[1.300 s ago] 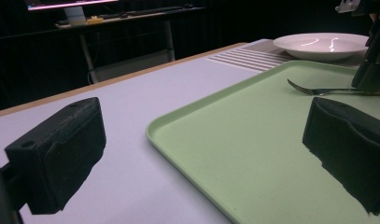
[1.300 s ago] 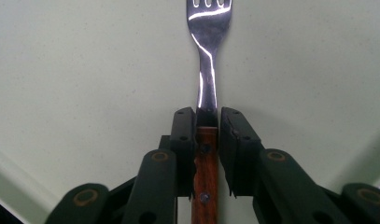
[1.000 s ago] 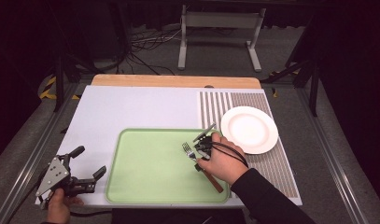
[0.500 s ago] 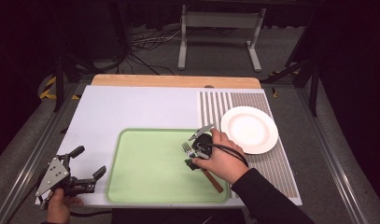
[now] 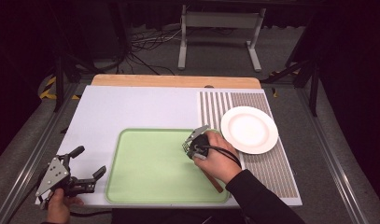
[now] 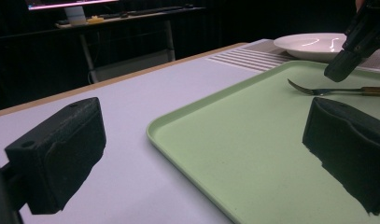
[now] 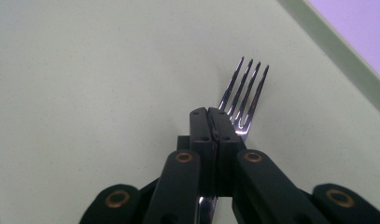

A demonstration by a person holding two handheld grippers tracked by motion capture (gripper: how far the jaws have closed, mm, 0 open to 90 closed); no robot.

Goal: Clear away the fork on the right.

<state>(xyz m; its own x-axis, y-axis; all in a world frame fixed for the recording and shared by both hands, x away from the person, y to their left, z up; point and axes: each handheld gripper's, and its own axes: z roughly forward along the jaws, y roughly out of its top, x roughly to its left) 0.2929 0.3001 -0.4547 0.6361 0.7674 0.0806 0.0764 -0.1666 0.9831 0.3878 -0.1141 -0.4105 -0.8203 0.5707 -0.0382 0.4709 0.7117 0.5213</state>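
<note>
Your right gripper (image 5: pixel 193 145) has just been closing, and its jaws now meet over the neck of the fork (image 7: pixel 243 95), with the tines sticking out ahead of the black tips in the right gripper view. The metal runs under and between the closed tips, so you appear to have the fork pinched, though the contact itself is hidden beneath the jaws. A second ago the jaws stood apart above the fork; your hand (image 5: pixel 219 161) has not travelled, only the jaws have come together.

The fork lies on the green tray (image 5: pixel 131 186), near its right edge, with its wooden handle running back under your hand towards you. From the left gripper view it looks to be resting on the tray floor, tines curving up a little.

That means the grasp is likely made and the lift has not begun. The white plate (image 5: pixel 249 129) sits just beside the tray on the striped mat (image 5: pixel 271 172). Raise slowly: a grip this close to the tines leaves the long handle free to swing or droop.

Your left gripper (image 5: pixel 87 168) rests wide open and empty at the near left corner of the table (image 5: pixel 131 107), well apart from the fork
</note>
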